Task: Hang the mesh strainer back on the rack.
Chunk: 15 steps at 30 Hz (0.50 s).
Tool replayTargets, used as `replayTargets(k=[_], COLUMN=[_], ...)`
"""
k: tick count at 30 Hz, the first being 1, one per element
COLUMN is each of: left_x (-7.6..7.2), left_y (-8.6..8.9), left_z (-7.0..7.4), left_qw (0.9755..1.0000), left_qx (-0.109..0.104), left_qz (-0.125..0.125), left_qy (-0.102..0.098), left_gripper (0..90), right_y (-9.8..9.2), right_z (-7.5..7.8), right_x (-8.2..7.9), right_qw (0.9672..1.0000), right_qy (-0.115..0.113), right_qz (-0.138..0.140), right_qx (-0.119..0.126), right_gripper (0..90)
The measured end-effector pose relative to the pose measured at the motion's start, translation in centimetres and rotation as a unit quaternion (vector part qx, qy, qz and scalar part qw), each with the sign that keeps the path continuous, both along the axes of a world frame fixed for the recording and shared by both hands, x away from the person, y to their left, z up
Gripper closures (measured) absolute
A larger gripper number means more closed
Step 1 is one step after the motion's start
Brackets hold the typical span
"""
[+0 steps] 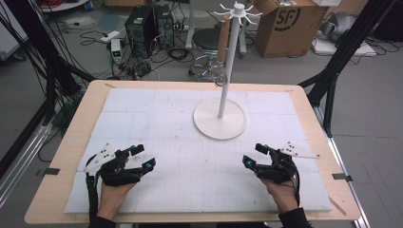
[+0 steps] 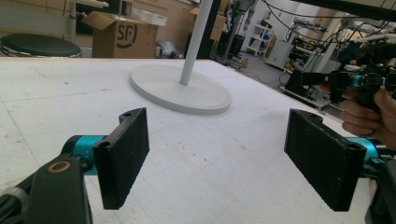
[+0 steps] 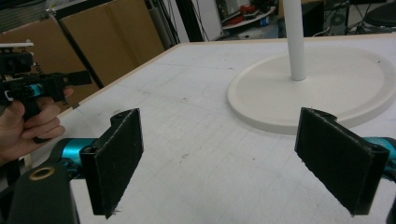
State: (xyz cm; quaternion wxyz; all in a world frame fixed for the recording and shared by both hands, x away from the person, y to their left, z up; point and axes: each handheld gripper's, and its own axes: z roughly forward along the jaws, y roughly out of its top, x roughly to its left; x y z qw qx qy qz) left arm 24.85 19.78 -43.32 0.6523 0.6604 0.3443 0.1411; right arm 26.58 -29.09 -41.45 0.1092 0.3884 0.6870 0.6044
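Observation:
A white stand (image 1: 220,118) with a round base and a tall pole topped by a ring of hooks rises at the table's far middle; its base (image 2: 180,88) and base (image 3: 313,88) lie ahead of both jaw pairs. My left gripper (image 1: 144,156) rests low at the near left, jaws wide apart with nothing between them (image 2: 217,156). At the near right, my right gripper (image 1: 254,154) is open too, and bare mat lies between its pads (image 3: 219,161). Each gripper view catches the other hand's gripper far off at its edge.
The white mat (image 1: 190,156) covers the wooden table (image 1: 71,142). Beyond the far edge the floor holds a computer tower (image 1: 140,23), cables, a stool (image 1: 209,40) and a cardboard box (image 1: 287,23). Black frame legs (image 1: 332,66) stand at both sides.

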Motion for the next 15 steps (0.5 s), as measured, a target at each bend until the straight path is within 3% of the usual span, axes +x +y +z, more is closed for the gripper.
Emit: replayTargets(k=[4,15], left_x=[-0.23,-0.34], left_y=[-0.45,-0.60], left_z=[0.00,-0.22], left_qw=[0.9997,0.9995], left_qx=[0.025,0.030], left_qz=[0.000,-0.003], left_qy=[-0.009,-0.008], left_gripper=[22.3,22.3], right_y=[0.04,0.30], right_z=[-0.02,-0.43], right_x=[-0.57,-0.85], right_qw=[0.9999,0.9998], right_qy=[-0.010,-0.018], right_qz=[0.006,0.007], right_qx=[-0.001,-0.010], right_gripper=[14.5,14.5])
